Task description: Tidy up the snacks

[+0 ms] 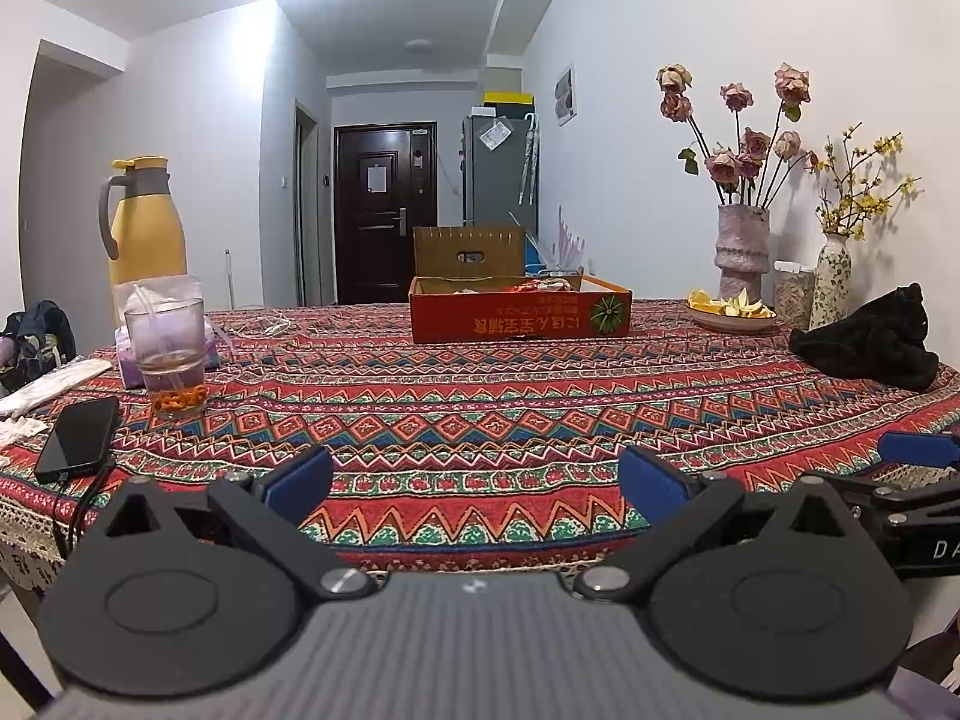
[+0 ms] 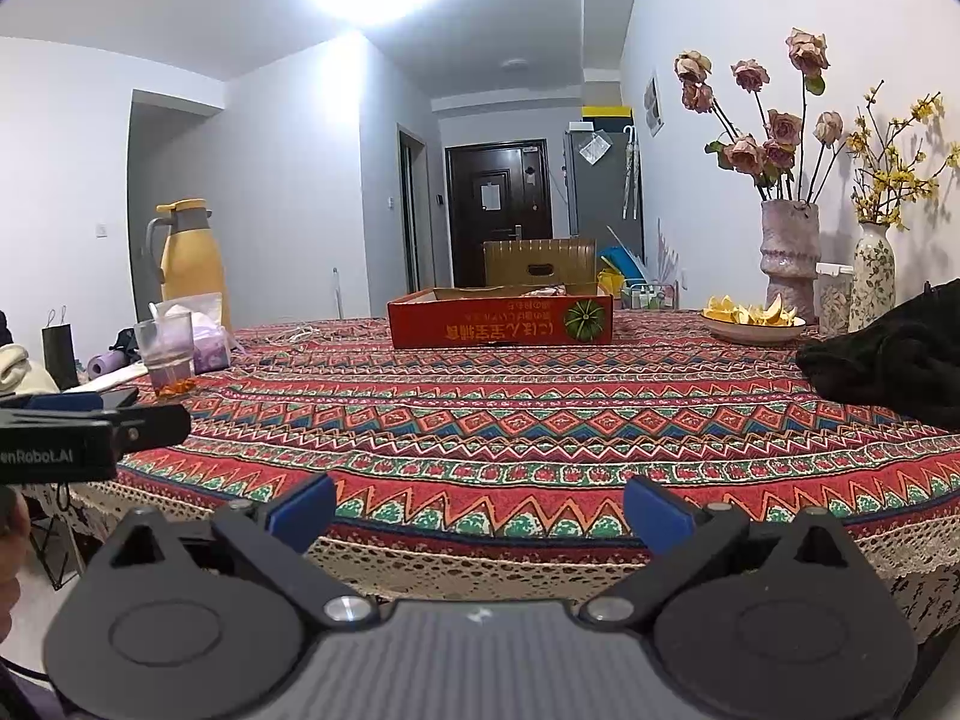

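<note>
A shallow red cardboard box with a green pumpkin picture stands at the far side of the table. Snack packets lie inside it, mostly hidden by its wall. My left gripper hovers open over the table's near edge, nothing between its blue pads. My right gripper is also open and empty, just in front of the lace edge of the tablecloth. Each gripper shows at the side of the other's view: the right one, the left one.
A glass, a purple tissue pack and a yellow jug stand at the left, with a phone on a cable. At the right are a plate of orange peel, two flower vases and a black cloth.
</note>
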`<state>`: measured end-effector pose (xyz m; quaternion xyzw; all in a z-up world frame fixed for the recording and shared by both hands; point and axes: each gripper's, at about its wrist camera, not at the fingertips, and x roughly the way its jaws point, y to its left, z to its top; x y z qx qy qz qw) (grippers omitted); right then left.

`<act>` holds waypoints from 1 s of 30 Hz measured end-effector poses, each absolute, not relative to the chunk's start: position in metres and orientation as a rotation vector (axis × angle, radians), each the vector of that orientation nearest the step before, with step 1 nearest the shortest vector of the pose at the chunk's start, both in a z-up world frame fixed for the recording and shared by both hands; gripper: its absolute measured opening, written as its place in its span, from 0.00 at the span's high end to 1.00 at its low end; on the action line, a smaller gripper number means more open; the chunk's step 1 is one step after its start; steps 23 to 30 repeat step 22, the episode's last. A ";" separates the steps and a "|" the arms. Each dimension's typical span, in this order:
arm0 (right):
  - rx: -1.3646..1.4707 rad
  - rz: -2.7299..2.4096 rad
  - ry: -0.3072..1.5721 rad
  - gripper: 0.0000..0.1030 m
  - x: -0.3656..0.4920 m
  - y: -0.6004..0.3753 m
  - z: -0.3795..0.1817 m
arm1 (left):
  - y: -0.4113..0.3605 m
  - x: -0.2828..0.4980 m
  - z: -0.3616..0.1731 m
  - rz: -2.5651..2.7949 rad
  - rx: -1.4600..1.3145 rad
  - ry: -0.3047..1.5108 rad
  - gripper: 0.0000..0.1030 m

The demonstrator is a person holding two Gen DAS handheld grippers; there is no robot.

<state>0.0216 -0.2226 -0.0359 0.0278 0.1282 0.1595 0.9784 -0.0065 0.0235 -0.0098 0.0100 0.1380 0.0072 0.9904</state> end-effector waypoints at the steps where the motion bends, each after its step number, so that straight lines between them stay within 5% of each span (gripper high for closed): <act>1: 0.056 0.321 0.258 0.01 0.022 -0.223 -0.036 | 0.024 -0.007 -0.010 0.015 0.021 0.277 0.00; 30: 0.056 0.318 0.269 0.01 0.023 -0.221 -0.037 | 0.025 -0.008 -0.009 0.032 0.003 0.280 0.00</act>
